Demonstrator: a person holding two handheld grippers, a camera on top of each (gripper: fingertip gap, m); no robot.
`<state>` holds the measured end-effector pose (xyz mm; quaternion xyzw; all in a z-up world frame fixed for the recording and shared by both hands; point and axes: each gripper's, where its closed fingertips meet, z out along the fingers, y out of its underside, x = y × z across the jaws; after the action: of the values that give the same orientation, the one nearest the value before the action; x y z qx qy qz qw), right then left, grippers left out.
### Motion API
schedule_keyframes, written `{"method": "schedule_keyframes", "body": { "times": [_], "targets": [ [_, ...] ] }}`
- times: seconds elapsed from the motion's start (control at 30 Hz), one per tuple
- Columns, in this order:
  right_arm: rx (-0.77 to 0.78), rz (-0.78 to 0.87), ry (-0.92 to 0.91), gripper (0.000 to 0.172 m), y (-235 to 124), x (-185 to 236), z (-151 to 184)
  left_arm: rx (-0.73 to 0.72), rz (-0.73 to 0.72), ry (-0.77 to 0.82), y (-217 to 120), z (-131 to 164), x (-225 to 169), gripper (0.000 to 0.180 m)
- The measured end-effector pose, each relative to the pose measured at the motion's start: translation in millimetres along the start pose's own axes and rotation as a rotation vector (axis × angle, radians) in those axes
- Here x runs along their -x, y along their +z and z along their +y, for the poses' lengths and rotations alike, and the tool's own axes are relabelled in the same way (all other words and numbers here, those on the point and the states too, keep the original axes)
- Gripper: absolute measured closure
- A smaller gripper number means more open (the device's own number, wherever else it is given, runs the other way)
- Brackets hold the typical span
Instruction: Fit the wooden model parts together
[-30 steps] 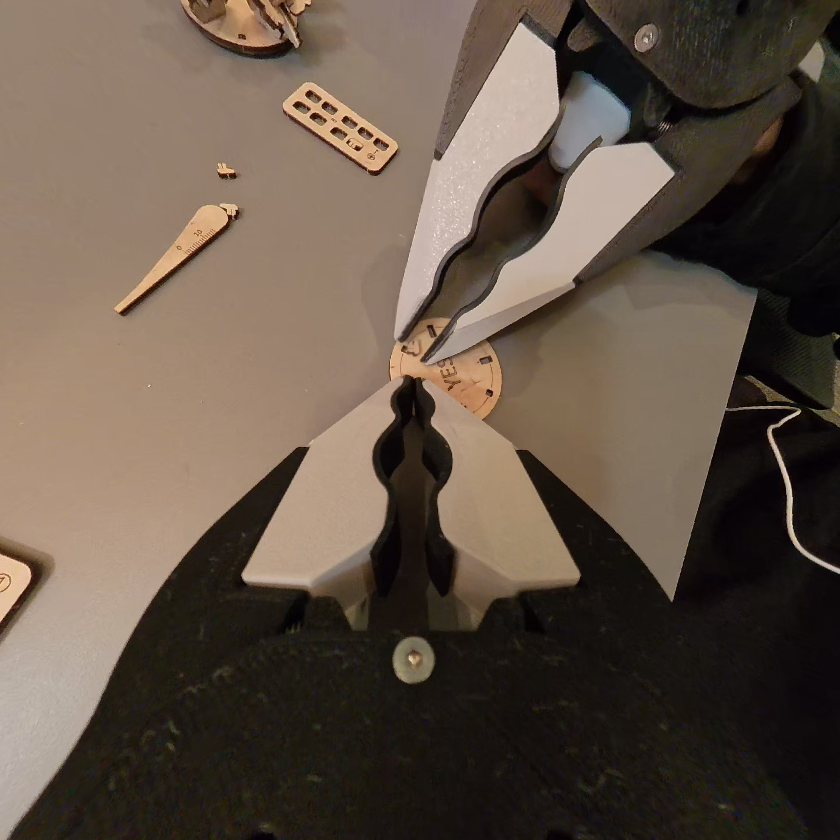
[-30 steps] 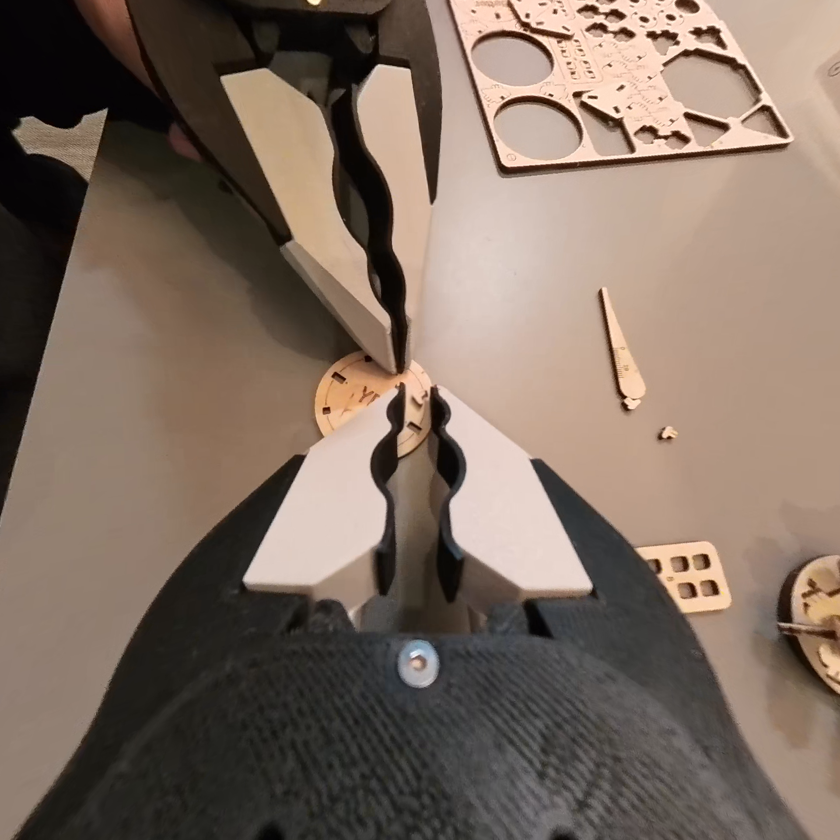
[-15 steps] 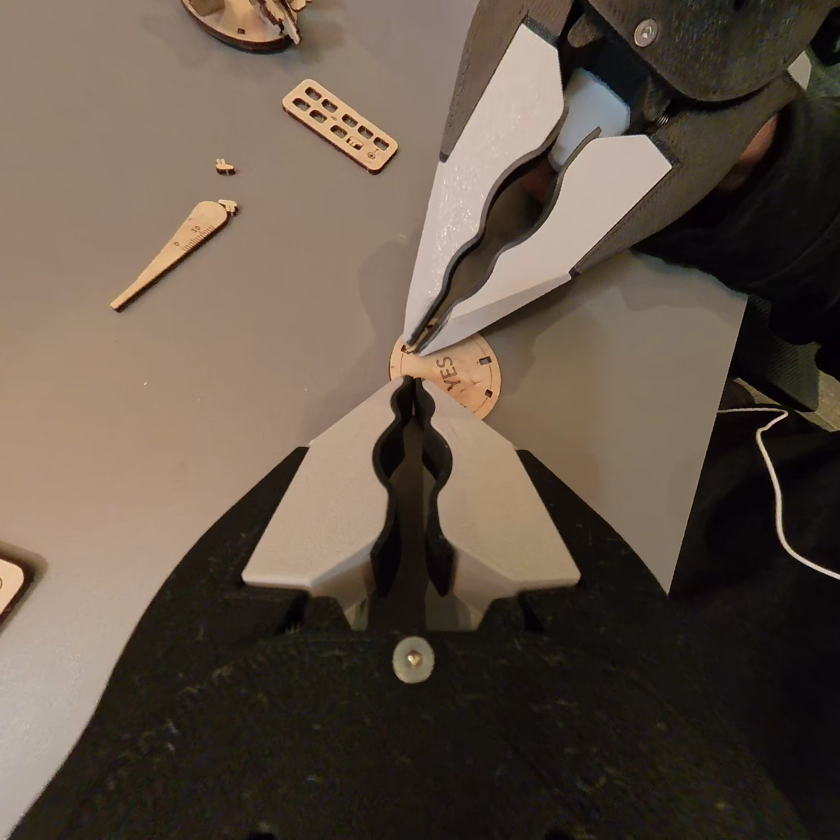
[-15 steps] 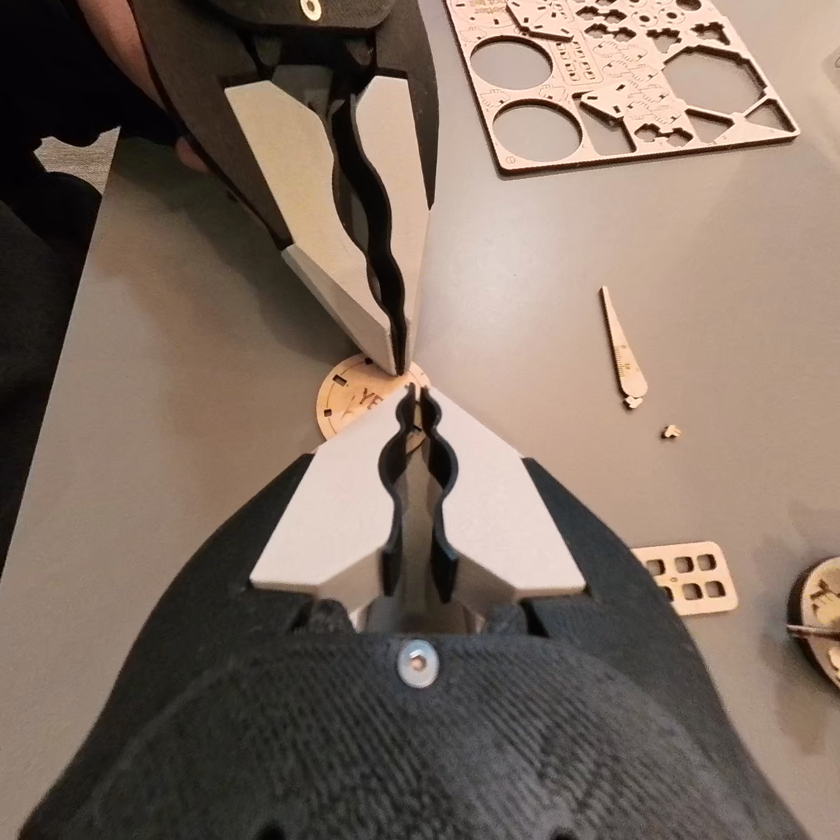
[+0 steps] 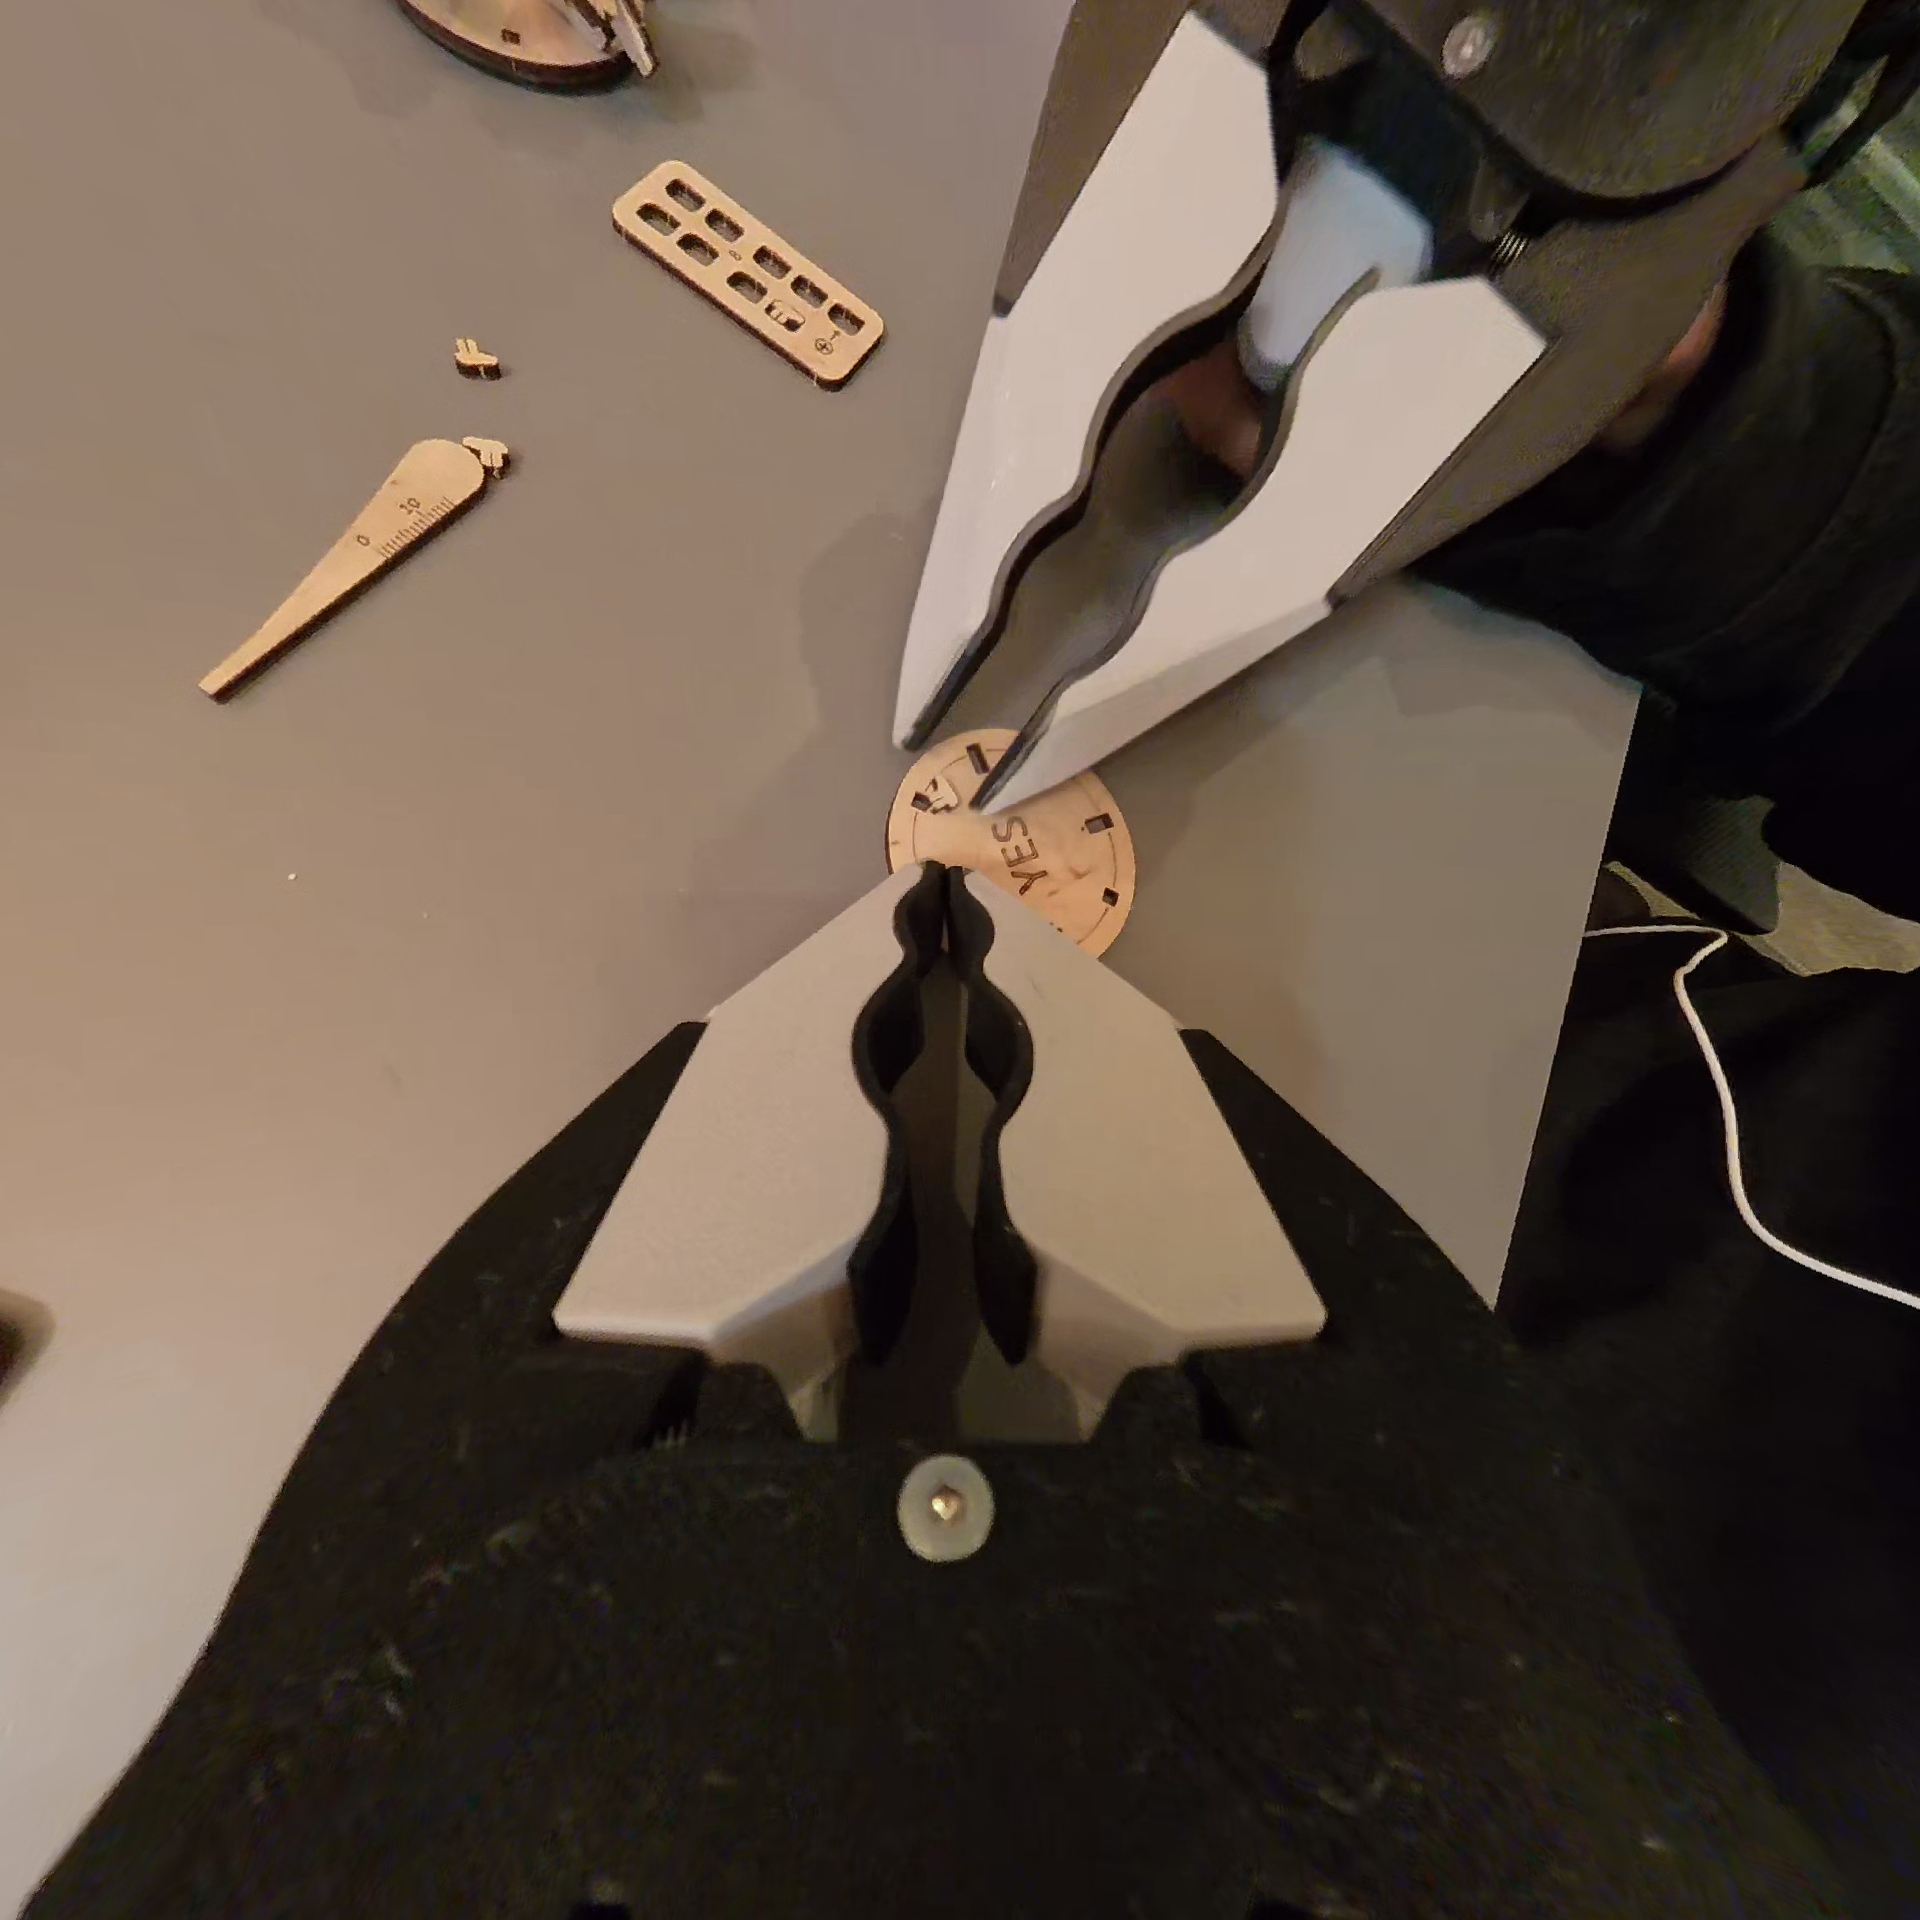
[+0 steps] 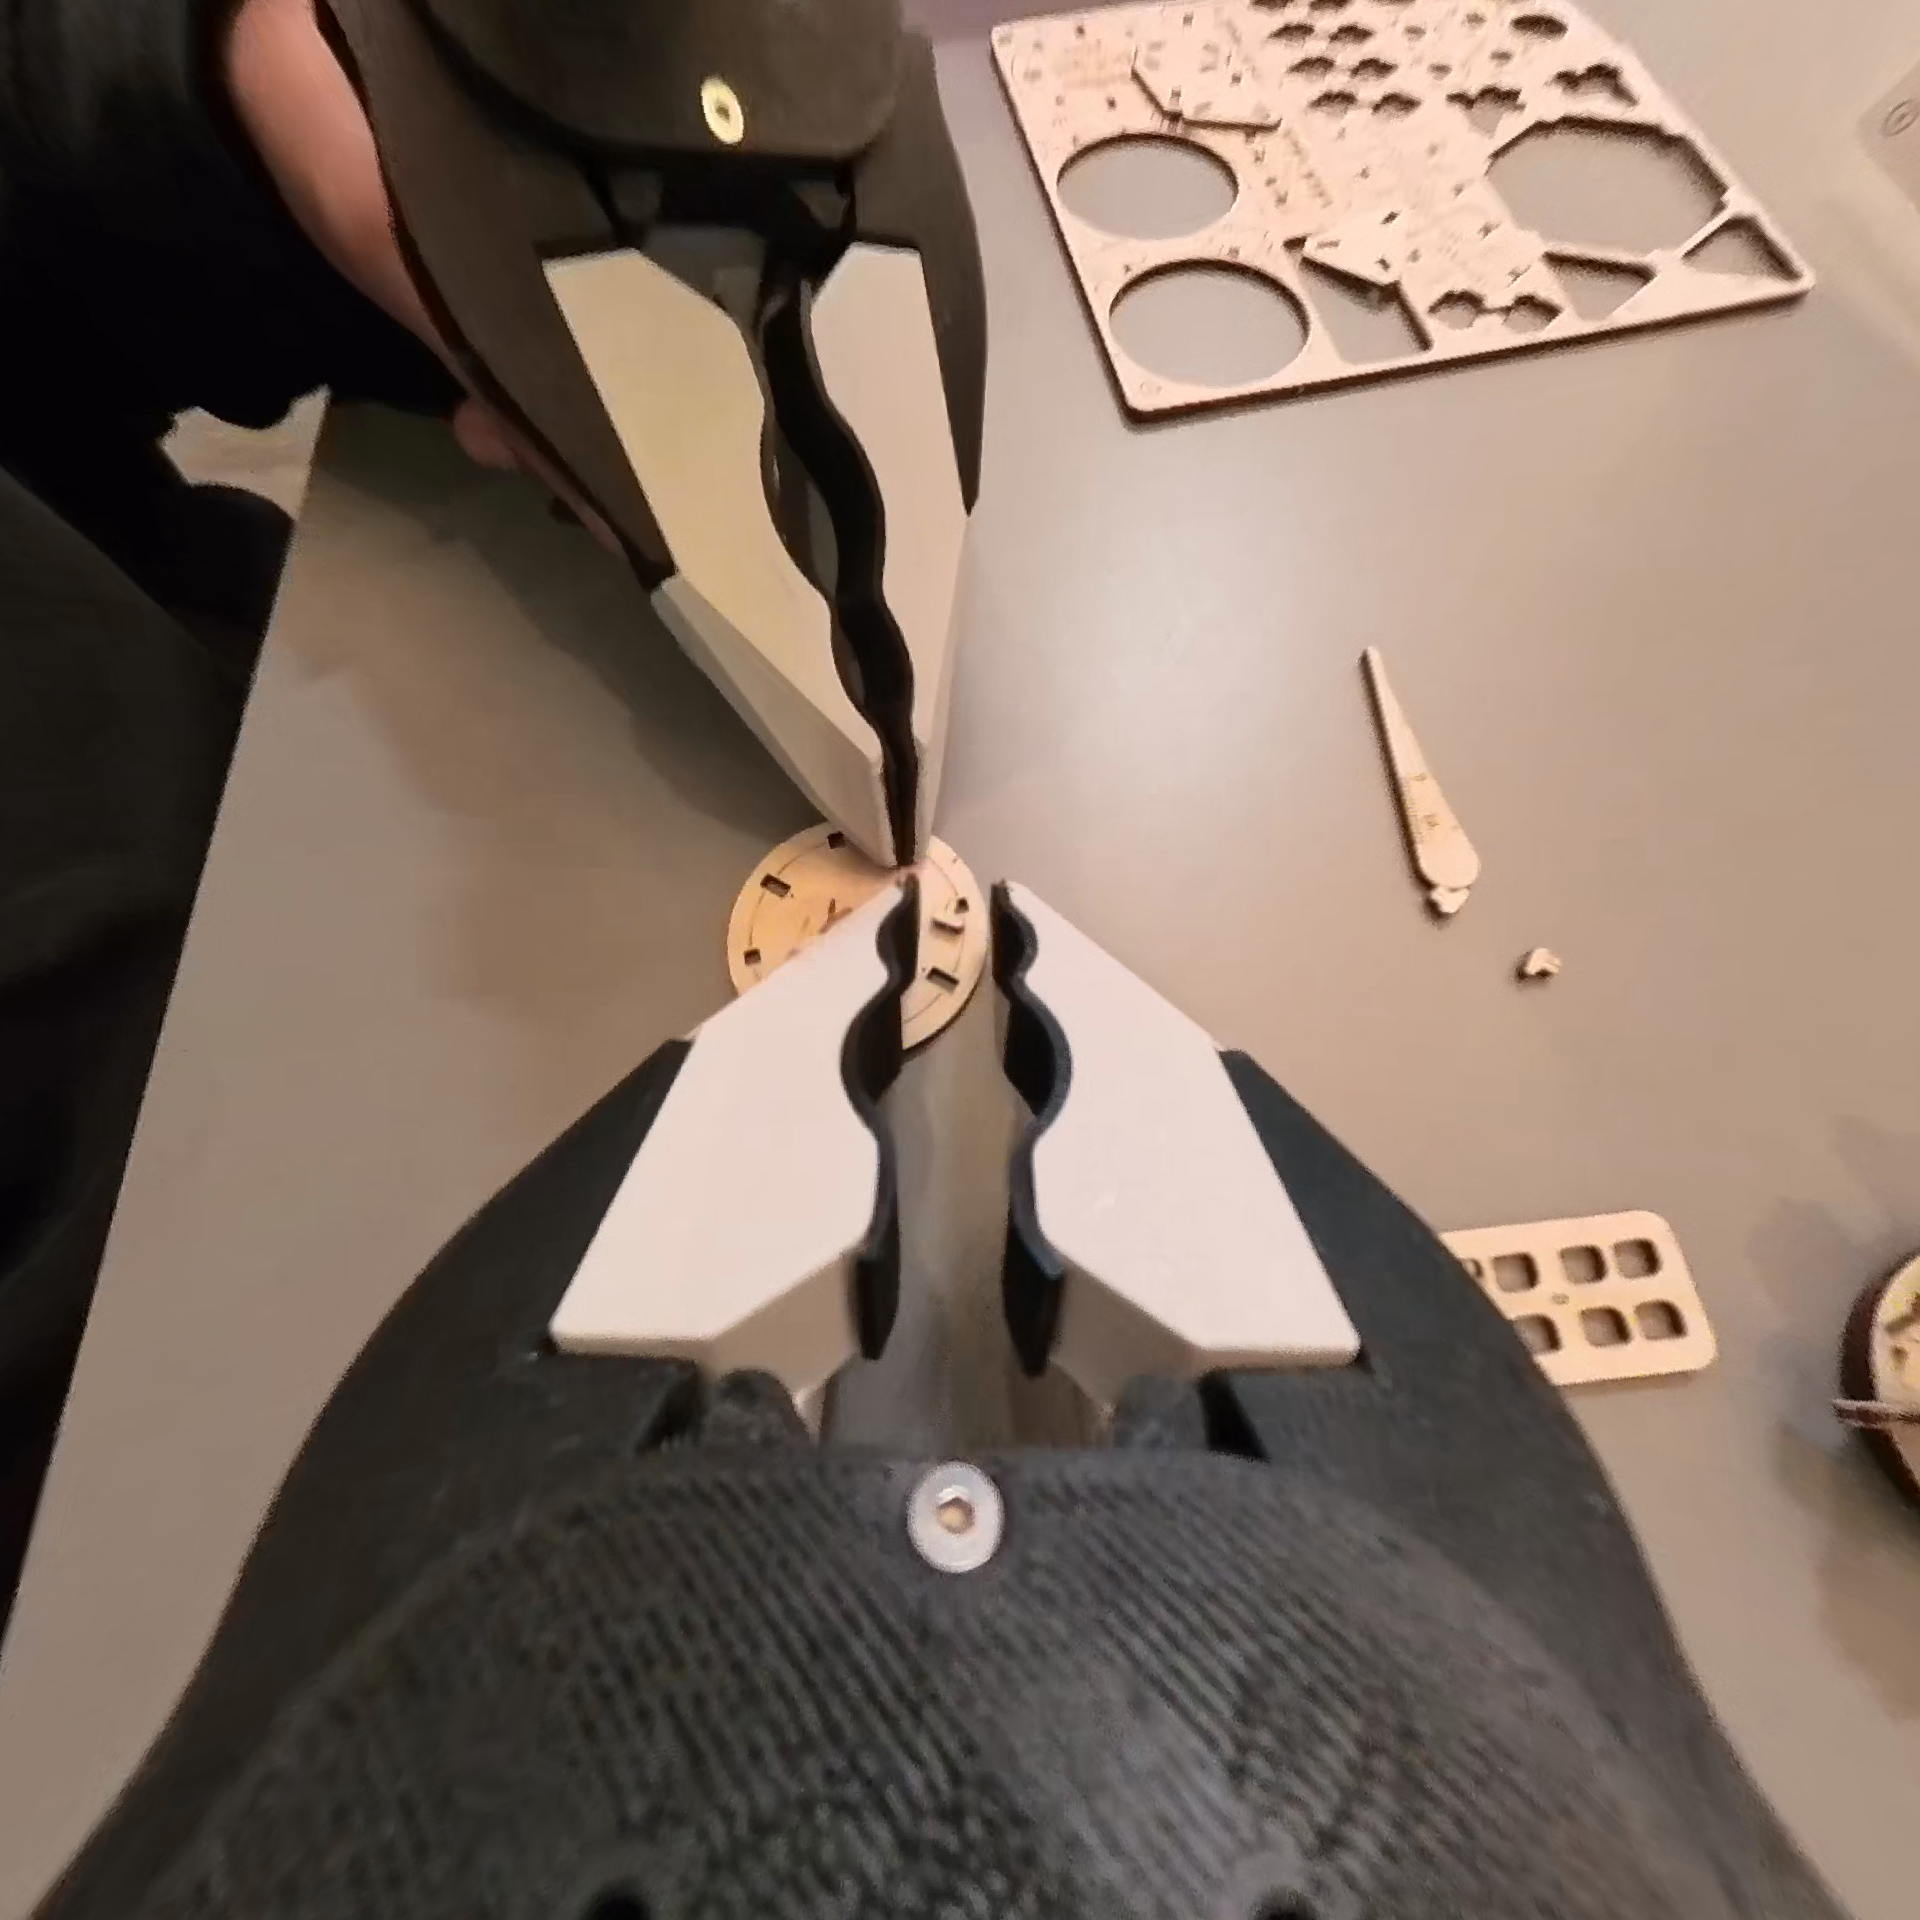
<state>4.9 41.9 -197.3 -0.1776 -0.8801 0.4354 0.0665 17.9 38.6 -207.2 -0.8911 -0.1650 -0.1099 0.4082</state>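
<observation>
**Two claws nose to nose over a wooden disc**

The left claw (image 5: 940, 878) is clenched, its black pads pressed together with nothing visible between them, and its tip is down on the near edge of the round wooden disc (image 5: 1060, 842). From the other side comes the right claw (image 6: 951, 894), and that one is released: there is a clear gap between its fingers. One fingertip hangs over the disc and the other sits just off its rim. Between them a tiny pale piece (image 5: 938, 802) sits on the disc beside one of its slots, and neither pad touches it. Whether it is seated in the slot or only lying there is too small to tell.

The disc lies flat on the grey worktop (image 5: 520, 935), close to the worktop's edge. Its other slots, as far as they show, look empty.

Moving outward, loose parts lie well apart from the disc: a tapered wooden strip (image 5: 343, 566) with a marked scale, a small fragment (image 5: 476, 356) near it, and a slotted rectangular plate (image 5: 748, 272). At the far edge sits a round wooden assembly (image 5: 520, 42). The right wrist view also catches a flat wooden sheet (image 6: 1403, 208) with many shapes already punched out.

Past the worktop's edge it is dark, with a white cord (image 5: 1735, 1122) trailing there and a person's dark sleeve (image 5: 1714, 499) behind the right claw.
</observation>
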Motion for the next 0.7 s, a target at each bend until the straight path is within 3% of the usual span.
{"method": "schedule_keyframes", "body": {
  "times": [0.17, 0.37, 0.57, 0.7],
  "targets": [
    [0.038, 0.006, 0.005, 0.169, 3, 0, 5, 0.001, 0.009, -0.005, 0, 0, 0, 0.180],
    [-0.116, -0.029, 0.048, 0.169, -12, 3, -15, -0.052, 0.024, -0.003, -5, -6, -2, 0.180],
    [-0.482, -0.410, 0.322, 0.169, -49, 27, -62, -0.428, 0.059, 0.154, -41, -53, -16, 0.179],
    [-0.592, -0.610, 0.501, 0.170, -62, 29, -70, -0.573, 0.081, 0.302, -58, -64, -37, 0.169]
  ]
}}
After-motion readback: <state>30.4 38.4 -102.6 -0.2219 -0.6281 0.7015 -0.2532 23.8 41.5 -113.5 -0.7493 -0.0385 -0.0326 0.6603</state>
